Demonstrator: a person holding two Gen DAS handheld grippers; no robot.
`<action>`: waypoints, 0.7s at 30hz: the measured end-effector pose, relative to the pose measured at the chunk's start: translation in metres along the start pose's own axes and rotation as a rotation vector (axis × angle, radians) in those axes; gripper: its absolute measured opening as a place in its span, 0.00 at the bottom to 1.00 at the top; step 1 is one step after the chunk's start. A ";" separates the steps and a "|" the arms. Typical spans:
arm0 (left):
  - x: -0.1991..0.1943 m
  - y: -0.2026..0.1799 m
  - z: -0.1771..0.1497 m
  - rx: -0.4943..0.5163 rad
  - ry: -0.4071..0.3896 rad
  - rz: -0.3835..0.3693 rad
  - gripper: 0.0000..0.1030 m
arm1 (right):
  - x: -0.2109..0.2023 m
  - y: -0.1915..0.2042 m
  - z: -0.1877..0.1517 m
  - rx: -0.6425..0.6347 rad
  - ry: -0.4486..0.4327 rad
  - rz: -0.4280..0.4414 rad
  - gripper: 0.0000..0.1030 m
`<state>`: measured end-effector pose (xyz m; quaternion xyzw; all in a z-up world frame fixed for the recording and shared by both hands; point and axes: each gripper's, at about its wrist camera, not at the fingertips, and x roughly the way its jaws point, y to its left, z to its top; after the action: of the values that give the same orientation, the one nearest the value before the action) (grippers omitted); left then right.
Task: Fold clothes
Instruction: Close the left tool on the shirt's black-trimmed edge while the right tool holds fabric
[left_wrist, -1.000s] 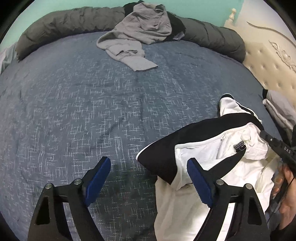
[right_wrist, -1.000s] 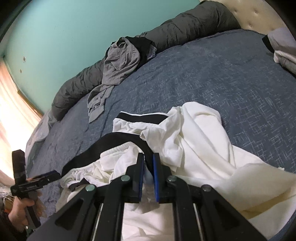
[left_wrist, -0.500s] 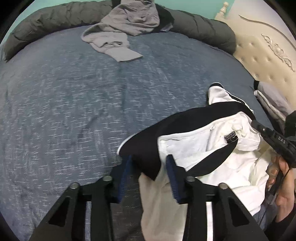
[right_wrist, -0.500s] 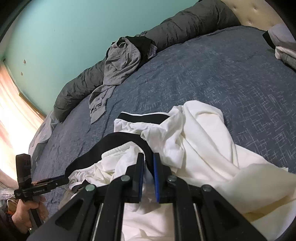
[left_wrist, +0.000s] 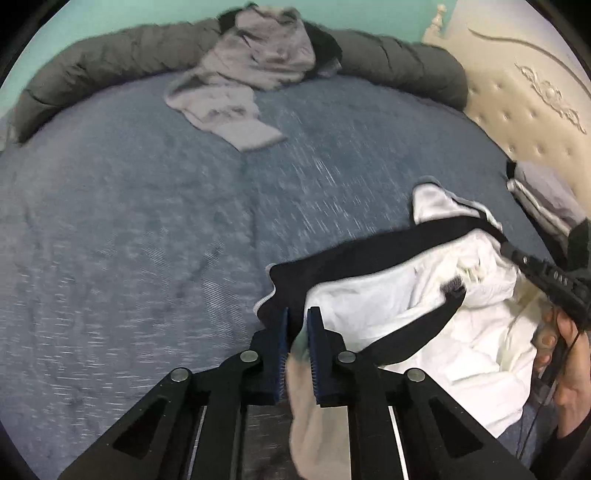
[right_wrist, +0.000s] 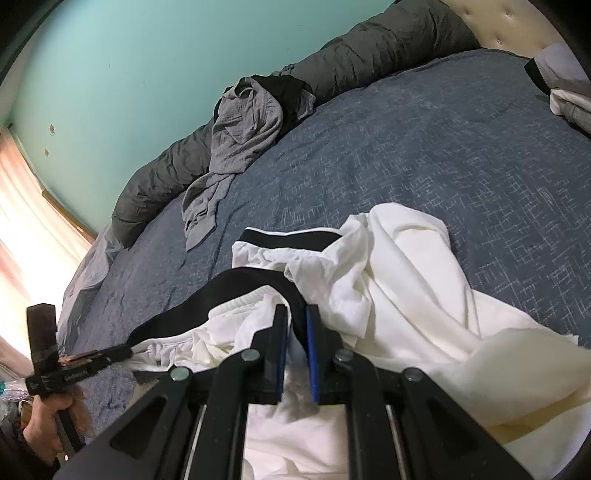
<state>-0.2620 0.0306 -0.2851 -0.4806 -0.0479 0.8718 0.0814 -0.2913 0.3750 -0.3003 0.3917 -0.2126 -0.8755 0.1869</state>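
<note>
A white garment with black bands (left_wrist: 369, 306) lies crumpled on the near right of the blue bedspread (left_wrist: 147, 221). My left gripper (left_wrist: 297, 314) is closing on the garment's black-edged left corner, and the cloth sits pinched between its blue pads. In the right wrist view the same garment (right_wrist: 388, 277) spreads ahead, and my right gripper (right_wrist: 295, 310) is shut on the cloth just under the black band. Each gripper shows in the other's view: the right one (left_wrist: 535, 269) held by a hand, the left one (right_wrist: 110, 354) at the garment's far left end.
A grey garment (left_wrist: 251, 74) is heaped at the far side against a rolled dark grey duvet (left_wrist: 399, 59). A cream tufted headboard (left_wrist: 535, 92) stands at the right, with a folded stack (left_wrist: 546, 195) beside it. A teal wall is behind.
My left gripper went from wide open over the bedspread to nearly shut on the garment's black-edged corner, which has lifted slightly. The right gripper kept its grip and place.
</note>
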 end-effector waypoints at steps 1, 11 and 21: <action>-0.008 0.003 0.002 -0.013 -0.024 0.012 0.09 | 0.000 0.001 0.000 -0.001 -0.002 0.007 0.10; 0.000 0.008 0.008 -0.086 0.012 -0.022 0.12 | 0.002 0.007 -0.001 -0.024 0.011 0.017 0.10; -0.004 0.020 0.013 -0.085 -0.012 0.000 0.27 | 0.002 0.006 0.000 -0.014 0.014 0.027 0.10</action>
<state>-0.2731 0.0101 -0.2783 -0.4786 -0.0851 0.8718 0.0608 -0.2914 0.3685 -0.2985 0.3935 -0.2103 -0.8716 0.2029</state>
